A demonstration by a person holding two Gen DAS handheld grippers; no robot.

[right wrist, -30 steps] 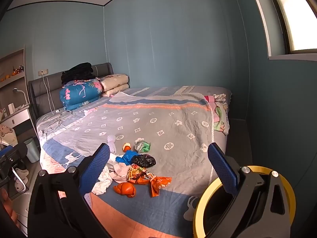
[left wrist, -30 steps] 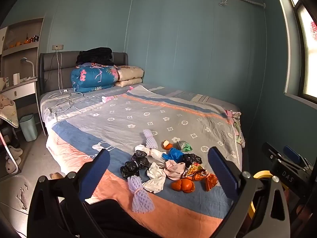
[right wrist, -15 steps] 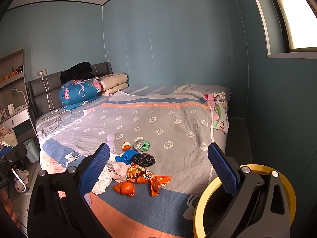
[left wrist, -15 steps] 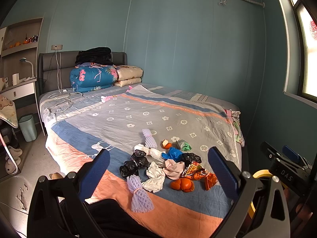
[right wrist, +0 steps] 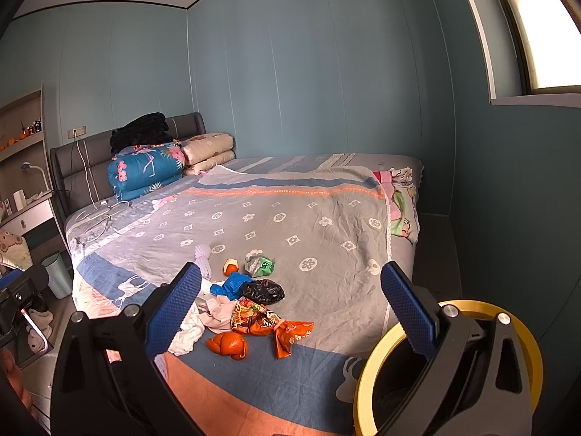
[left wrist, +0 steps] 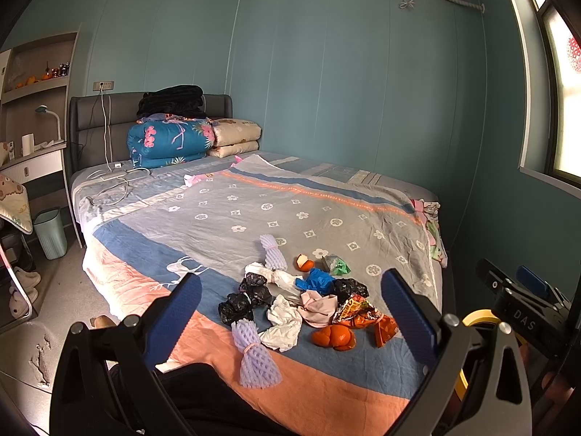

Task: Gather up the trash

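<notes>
Both the left gripper (left wrist: pixel 290 312) and right gripper (right wrist: pixel 290 309) hang released above what looks like bed (left wrist: pixel 254 214) trash (left wrist: pixel 308 301).

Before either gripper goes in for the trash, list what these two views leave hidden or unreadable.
- Yellow-rimmed bin: inside hidden, right wrist view, behind a finger of the right gripper; left wrist view shows only a sliver.
- White crumpled paper: partly behind the other finger there.
- Snack wrapper: print too small to read.
- Near edge of the bed: cut off by the left gripper body, left wrist view.
</notes>
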